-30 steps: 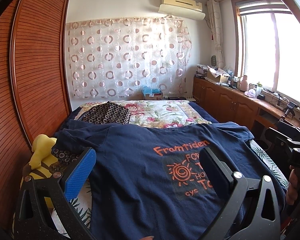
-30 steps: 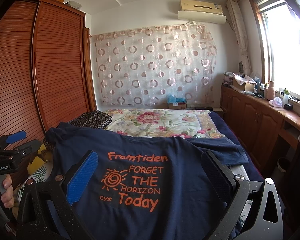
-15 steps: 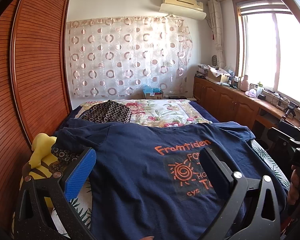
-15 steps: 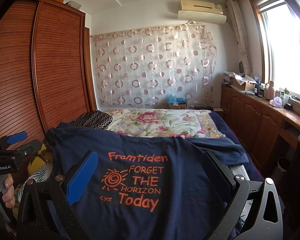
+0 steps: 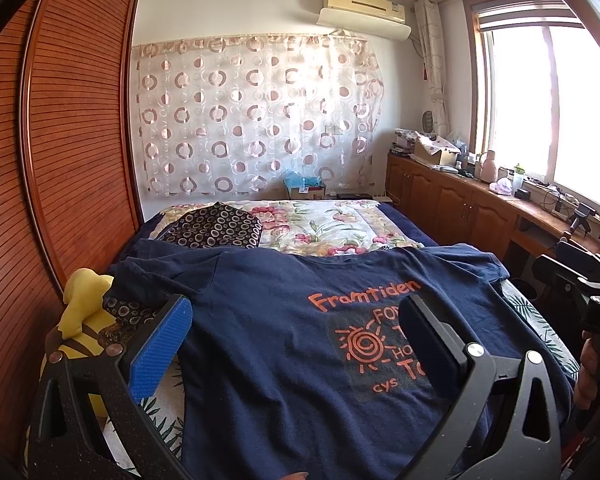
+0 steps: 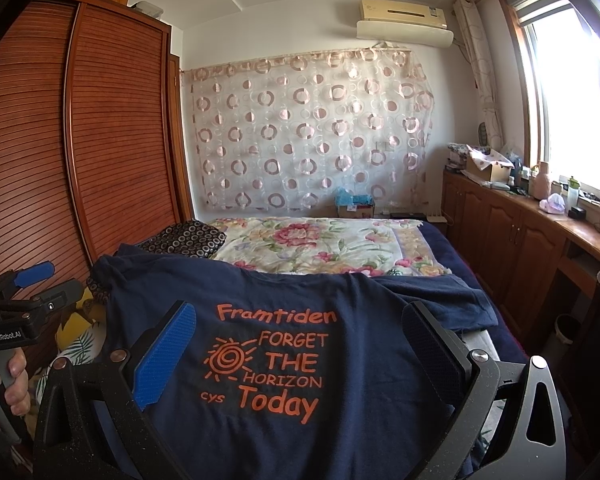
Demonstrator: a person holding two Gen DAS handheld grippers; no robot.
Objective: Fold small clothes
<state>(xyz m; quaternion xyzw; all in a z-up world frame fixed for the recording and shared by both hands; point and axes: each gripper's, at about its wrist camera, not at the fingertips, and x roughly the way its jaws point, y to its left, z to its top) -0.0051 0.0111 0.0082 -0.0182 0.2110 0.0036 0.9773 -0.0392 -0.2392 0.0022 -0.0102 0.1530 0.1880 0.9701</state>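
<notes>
A navy T-shirt (image 5: 268, 344) with orange print "Framtiden FORGET THE HORIZON Today" lies spread flat on the bed, collar toward the far end; it also shows in the right wrist view (image 6: 340, 360). My left gripper (image 5: 296, 328) is open and empty, held above the shirt's near left part. My right gripper (image 6: 300, 332) is open and empty above the print. Each gripper shows at the edge of the other's view: the left gripper (image 6: 24, 300), the right gripper (image 5: 584, 292). The right sleeve (image 6: 440, 300) lies folded over.
The bed has a floral quilt (image 6: 320, 248) and a dark circle-patterned cloth (image 5: 216, 228) behind the shirt. A yellow plush toy (image 5: 80, 312) lies at the left edge. A wooden wardrobe (image 6: 100, 140) stands left, low cabinets (image 6: 520, 240) under the window right.
The left wrist view has risen slightly, so the shirt sits a little lower in frame. The right wrist view is unchanged. Both grippers stay open.
</notes>
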